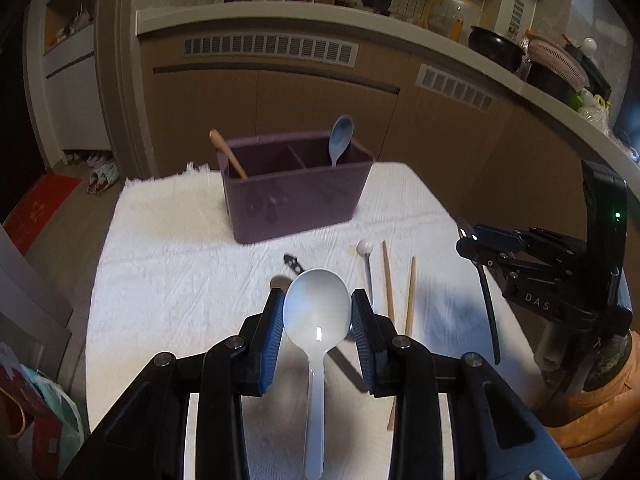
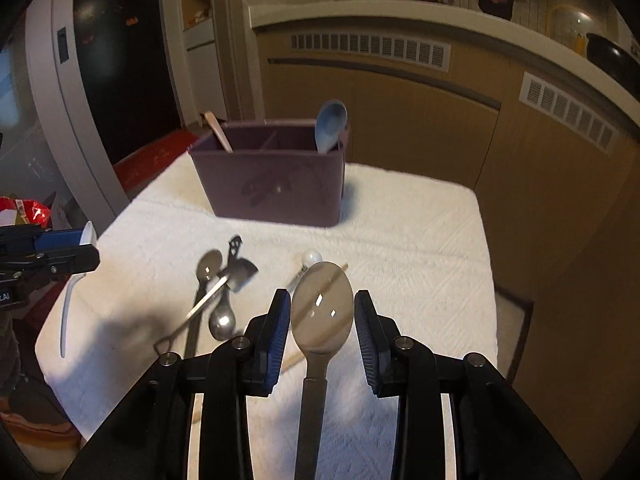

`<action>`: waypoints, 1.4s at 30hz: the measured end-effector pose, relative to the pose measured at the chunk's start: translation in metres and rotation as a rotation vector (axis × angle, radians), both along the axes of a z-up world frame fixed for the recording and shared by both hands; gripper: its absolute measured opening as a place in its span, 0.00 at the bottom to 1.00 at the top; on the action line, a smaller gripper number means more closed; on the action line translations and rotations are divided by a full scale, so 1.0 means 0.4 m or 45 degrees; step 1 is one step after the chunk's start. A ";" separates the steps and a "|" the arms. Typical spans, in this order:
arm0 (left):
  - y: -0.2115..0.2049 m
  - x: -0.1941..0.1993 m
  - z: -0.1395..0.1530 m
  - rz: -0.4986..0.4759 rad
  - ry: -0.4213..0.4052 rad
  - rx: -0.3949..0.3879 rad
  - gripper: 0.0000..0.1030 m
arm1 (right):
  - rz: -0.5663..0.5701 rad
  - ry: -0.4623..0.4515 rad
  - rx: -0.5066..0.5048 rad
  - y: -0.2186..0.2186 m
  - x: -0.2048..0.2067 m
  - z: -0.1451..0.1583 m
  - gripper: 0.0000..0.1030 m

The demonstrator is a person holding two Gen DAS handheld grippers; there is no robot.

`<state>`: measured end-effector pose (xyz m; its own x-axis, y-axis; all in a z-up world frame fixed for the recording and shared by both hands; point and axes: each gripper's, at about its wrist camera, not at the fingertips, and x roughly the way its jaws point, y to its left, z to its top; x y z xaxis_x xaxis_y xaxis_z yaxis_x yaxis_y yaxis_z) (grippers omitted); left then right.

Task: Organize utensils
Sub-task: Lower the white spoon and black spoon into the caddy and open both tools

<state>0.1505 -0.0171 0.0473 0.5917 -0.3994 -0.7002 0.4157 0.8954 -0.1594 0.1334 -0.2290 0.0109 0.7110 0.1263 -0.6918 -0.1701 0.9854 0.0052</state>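
My left gripper [image 1: 318, 306] is shut on a white plastic spoon [image 1: 316, 316], bowl between the blue pads, held above the white cloth. My right gripper [image 2: 322, 306] is shut on a metal spoon [image 2: 322, 312] with a dark handle, also held above the cloth. A purple divided holder [image 1: 296, 196] stands at the far side of the cloth, also in the right wrist view [image 2: 272, 176]. It holds a wooden utensil [image 1: 228, 154] on the left and a blue spoon [image 1: 340, 136] on the right.
On the white cloth [image 2: 420, 240] lie two wooden chopsticks [image 1: 388, 280], a white ball-ended stick [image 1: 366, 258], metal spoons [image 2: 208, 276] and a small metal spatula [image 2: 236, 272]. Brown cabinets [image 1: 320, 108] stand behind. Bags sit at the left floor.
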 end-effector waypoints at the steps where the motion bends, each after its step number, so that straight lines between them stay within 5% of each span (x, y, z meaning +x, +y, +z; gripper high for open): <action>1: -0.006 0.007 0.029 0.000 -0.045 -0.009 0.29 | 0.004 -0.042 -0.003 0.005 0.001 0.028 0.33; 11: -0.041 0.172 0.273 0.078 -0.456 -0.148 0.30 | 0.077 -0.547 0.023 0.078 0.111 0.318 0.33; 18: -0.019 0.299 0.303 0.149 -0.593 -0.275 0.30 | 0.096 -0.718 0.056 0.096 0.255 0.396 0.33; 28: -0.024 0.475 0.135 0.149 -0.479 -0.286 0.30 | 0.079 -0.700 0.084 0.106 0.479 0.271 0.33; 42: -0.007 0.538 -0.096 0.237 -0.169 -0.215 0.32 | 0.106 -0.330 0.095 0.096 0.565 0.009 0.33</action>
<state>0.3659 -0.0201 0.0089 0.7481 -0.3796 -0.5443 0.2736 0.9237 -0.2681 0.3593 -0.1906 0.0146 0.8480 0.2358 -0.4747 -0.2558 0.9665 0.0232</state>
